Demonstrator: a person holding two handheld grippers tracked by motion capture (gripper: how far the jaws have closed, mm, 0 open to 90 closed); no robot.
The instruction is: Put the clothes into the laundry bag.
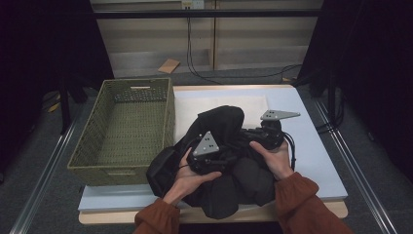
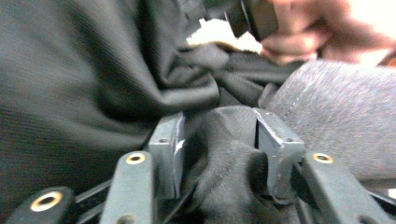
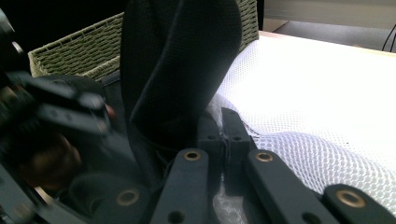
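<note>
Pale surface (image 1: 311,161) under dim light, dark room around it, grey floor and cables behind. Left hand-held gripper (image 2: 217,144): jaws apart, a fold of the black garment (image 2: 93,74) between them, pads not clearly pressing on it. In the high view this left hand-held gripper (image 1: 207,158) sits on top of the garment (image 1: 219,126), left hand (image 1: 187,178) under it. Right hand-held gripper (image 3: 223,135): jaws together, pinched on white mesh fabric (image 3: 317,154), with black cloth (image 3: 182,70) rising just beside them. Seen from above, the right hand-held gripper (image 1: 260,136) is at the garment's right side, right hand (image 1: 275,158) behind it. Garment lies heaped at the front middle of the surface, one part standing up. Green woven basket (image 1: 122,131) just left of it, touching the heap's edge. Rust-coloured sleeves (image 1: 302,200) at the near edge.
</note>
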